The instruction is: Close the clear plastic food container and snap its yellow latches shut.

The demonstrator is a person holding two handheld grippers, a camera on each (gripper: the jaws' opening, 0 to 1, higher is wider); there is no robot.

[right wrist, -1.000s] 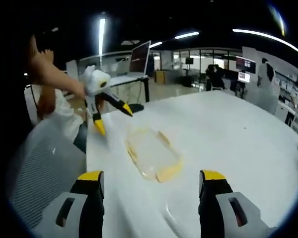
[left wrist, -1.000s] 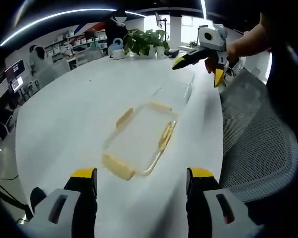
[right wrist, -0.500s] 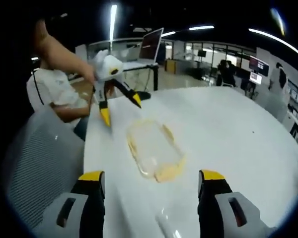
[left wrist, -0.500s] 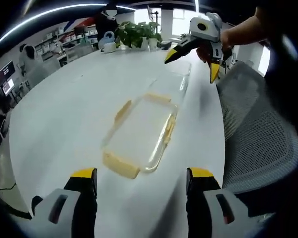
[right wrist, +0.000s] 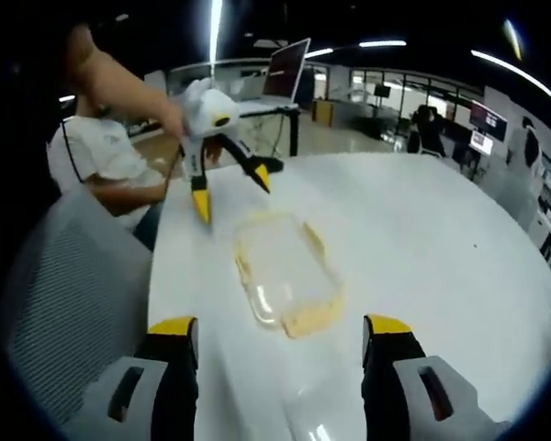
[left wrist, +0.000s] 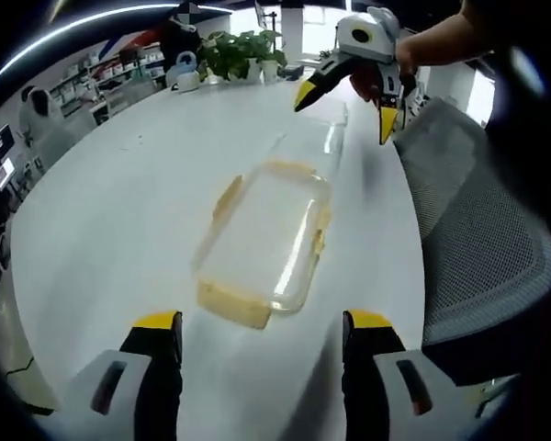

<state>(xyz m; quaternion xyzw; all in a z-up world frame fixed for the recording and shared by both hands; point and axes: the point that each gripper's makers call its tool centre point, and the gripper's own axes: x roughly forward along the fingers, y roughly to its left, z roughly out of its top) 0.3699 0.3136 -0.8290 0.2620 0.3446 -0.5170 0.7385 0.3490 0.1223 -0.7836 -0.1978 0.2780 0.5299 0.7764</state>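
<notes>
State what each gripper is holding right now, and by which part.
Nothing. The left gripper and right gripper are both open, apart from the clear container on the white table.

Both grippers — left (left wrist: 257,333), right (right wrist: 277,338) — gape (empty).

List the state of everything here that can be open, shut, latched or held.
Left gripper: open, holding nothing.
Right gripper: open, holding nothing.
Clear container: flat on the white table, touched by neither gripper.
Yellow latches: splayed outward, unsnapped.

container (left wrist: 262,241) on table (left wrist: 119,211), chair (left wrist: 477,230) beside table, plants (left wrist: 243,53) perhaps at far edge
</notes>
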